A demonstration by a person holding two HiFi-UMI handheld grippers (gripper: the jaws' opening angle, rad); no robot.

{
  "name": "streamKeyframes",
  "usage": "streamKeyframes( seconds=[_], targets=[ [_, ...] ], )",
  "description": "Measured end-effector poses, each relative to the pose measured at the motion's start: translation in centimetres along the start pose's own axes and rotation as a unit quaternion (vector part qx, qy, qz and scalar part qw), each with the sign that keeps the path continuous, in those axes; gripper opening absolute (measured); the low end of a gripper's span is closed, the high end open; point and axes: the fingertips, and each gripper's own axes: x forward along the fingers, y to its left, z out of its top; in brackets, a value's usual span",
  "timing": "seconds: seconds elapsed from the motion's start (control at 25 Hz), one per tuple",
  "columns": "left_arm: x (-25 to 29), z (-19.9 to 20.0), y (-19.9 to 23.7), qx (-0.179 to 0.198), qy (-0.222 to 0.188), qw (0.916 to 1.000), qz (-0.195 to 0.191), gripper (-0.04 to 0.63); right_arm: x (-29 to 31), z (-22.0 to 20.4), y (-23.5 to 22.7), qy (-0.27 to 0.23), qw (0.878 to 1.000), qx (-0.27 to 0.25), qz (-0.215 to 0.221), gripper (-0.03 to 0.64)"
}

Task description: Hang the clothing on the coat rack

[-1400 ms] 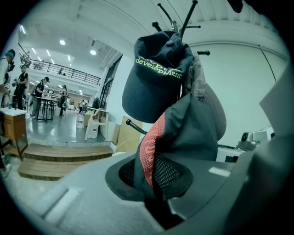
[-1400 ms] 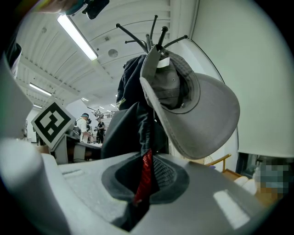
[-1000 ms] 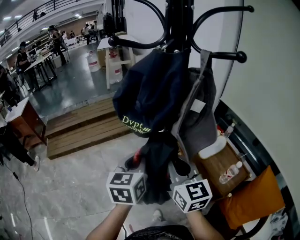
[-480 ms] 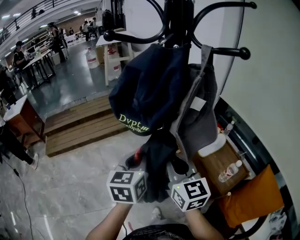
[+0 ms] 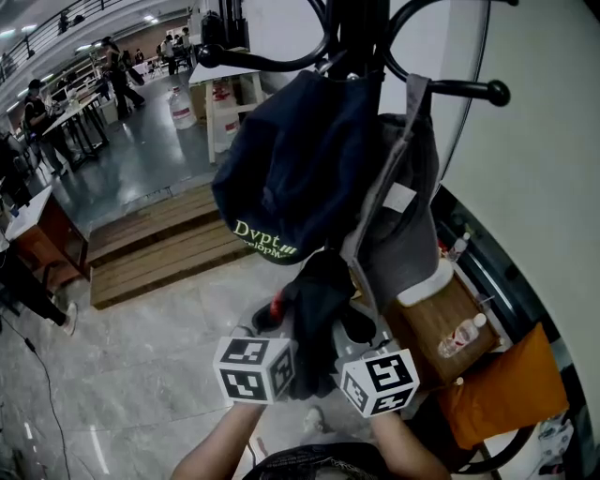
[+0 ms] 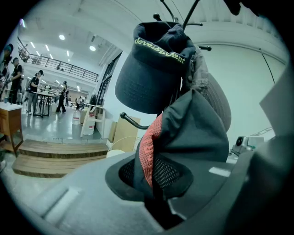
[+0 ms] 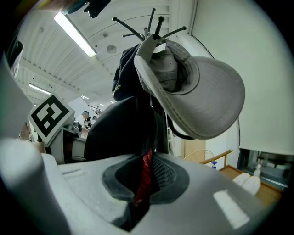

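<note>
Clamping dark garment w/ red mesh lining point(image 5: 314, 314) from both sides: left hand-held gripper point(image 5: 279, 328) & right hand-held gripper point(image 5: 359, 330) both clenched on it. Garment hangs vertical, directly under black metal coat rack point(image 5: 361, 28); hooks straight up, right gripper prob. nearer pole.

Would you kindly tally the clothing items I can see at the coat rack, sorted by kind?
Hats hanging on the coat rack: 2 (navy cap, grey hat)
Garments clamped in the left gripper and right gripper: 1 (dark garment with red mesh)
Total: 3
</note>
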Motion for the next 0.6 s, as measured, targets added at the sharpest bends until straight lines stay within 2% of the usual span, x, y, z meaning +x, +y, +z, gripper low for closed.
streamKeyframes(
  seconds=[0.6],
  targets=[
    [0.3,-1.6,0.0,-0.003,0.017,0.9998,0.000,0.032,0.3,-1.9,0.1,0.019,1.000,-0.009,-0.005,0.025]
  ],
)
